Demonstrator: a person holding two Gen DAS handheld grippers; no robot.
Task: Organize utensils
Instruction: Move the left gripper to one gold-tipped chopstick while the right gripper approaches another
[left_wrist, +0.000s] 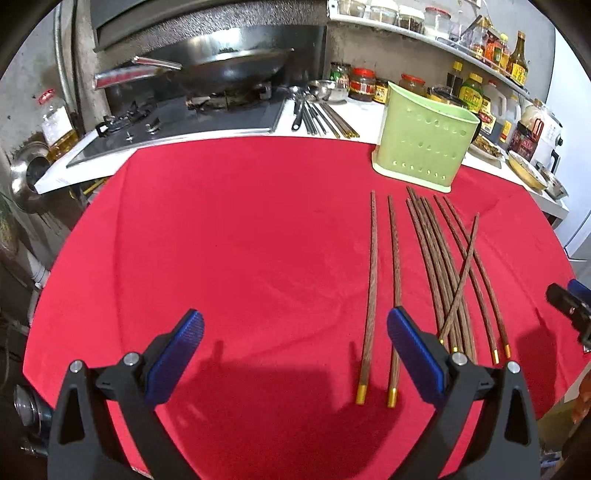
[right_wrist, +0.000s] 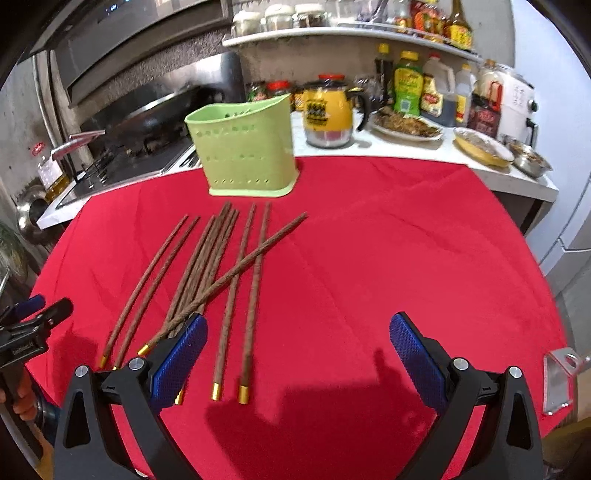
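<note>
Several brown wooden chopsticks (left_wrist: 436, 266) with gold caps lie on the red cloth (left_wrist: 229, 240), one crossing the others; they also show in the right wrist view (right_wrist: 207, 273). A light green perforated utensil holder (left_wrist: 424, 138) stands upright at the cloth's far edge, also in the right wrist view (right_wrist: 245, 147). My left gripper (left_wrist: 295, 325) is open and empty above the cloth, left of the chopsticks. My right gripper (right_wrist: 297, 330) is open and empty, right of the chopsticks; it shows at the left wrist view's right edge (left_wrist: 569, 299).
A stove with a wok (left_wrist: 221, 66) sits behind the cloth on the left. Metal utensils (left_wrist: 317, 114) lie on the white counter. Jars, bottles, a yellow kettle (right_wrist: 328, 110) and food dishes (right_wrist: 406, 125) crowd the counter and shelf.
</note>
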